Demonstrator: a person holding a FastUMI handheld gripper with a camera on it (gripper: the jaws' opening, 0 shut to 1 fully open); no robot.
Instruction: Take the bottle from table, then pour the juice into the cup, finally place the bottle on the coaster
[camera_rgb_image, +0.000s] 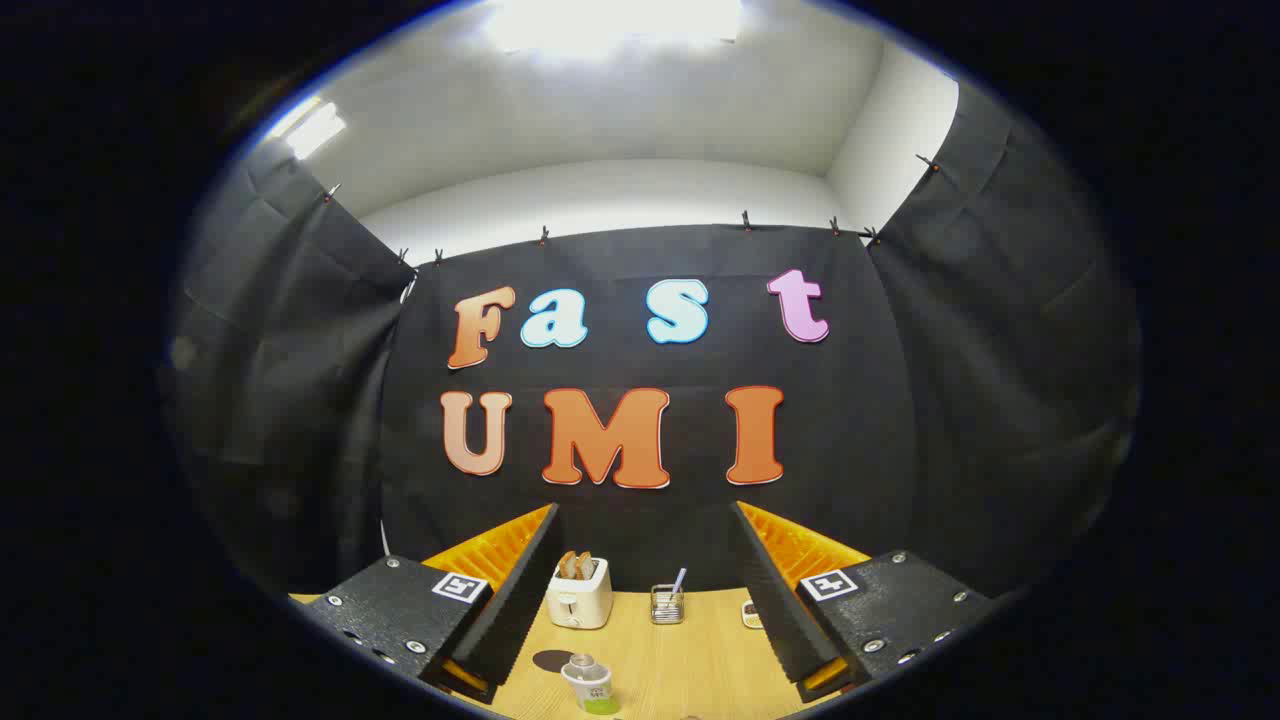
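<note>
My gripper (645, 600) is held high above the wooden table (690, 660), open, with nothing between its fingers. Below and between the fingers, closer to the left one, stands a small bottle (588, 684) with a white and green label and a clear cap. A dark round coaster (553, 660) lies flat on the table just left of the bottle, partly behind the left finger (515, 600). I cannot make out a cup.
A white toaster (579, 592) with bread slices in it stands at the back of the table against the black cloth wall. To its right is a small wire holder (667, 603) with a stick in it. A small object (751, 613) peeks beside the right finger.
</note>
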